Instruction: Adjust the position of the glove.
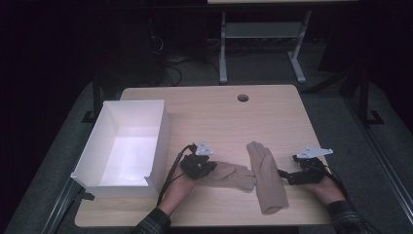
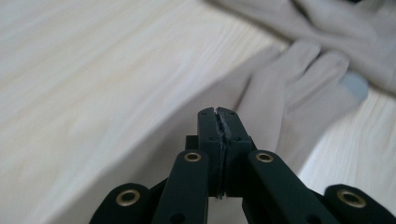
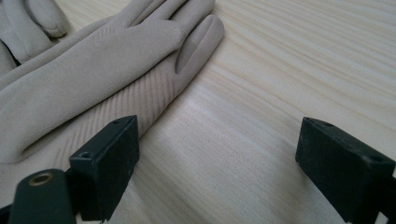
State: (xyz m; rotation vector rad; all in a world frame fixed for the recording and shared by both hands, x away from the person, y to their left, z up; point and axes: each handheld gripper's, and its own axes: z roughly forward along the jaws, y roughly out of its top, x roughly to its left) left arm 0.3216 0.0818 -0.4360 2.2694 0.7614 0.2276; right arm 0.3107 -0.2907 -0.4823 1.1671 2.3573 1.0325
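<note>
The table [image 1: 214,105] lay bare toward its far edge; a white box [image 1: 160,127] overhung its left edge. Two beige gloves met mid-table: the left glove [image 1: 229,174] pinched in the closed left hand-held gripper [image 1: 210,166], the right glove [image 1: 267,178] just beside the open right hand-held gripper [image 1: 284,176]

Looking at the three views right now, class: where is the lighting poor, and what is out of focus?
High view: dim, room behind nearly black, white box glows brightest. Left gripper view: table and glove soft, jaws sharper. Right gripper view: evenly lit, glove fairly crisp, near jaws slightly soft.
</note>
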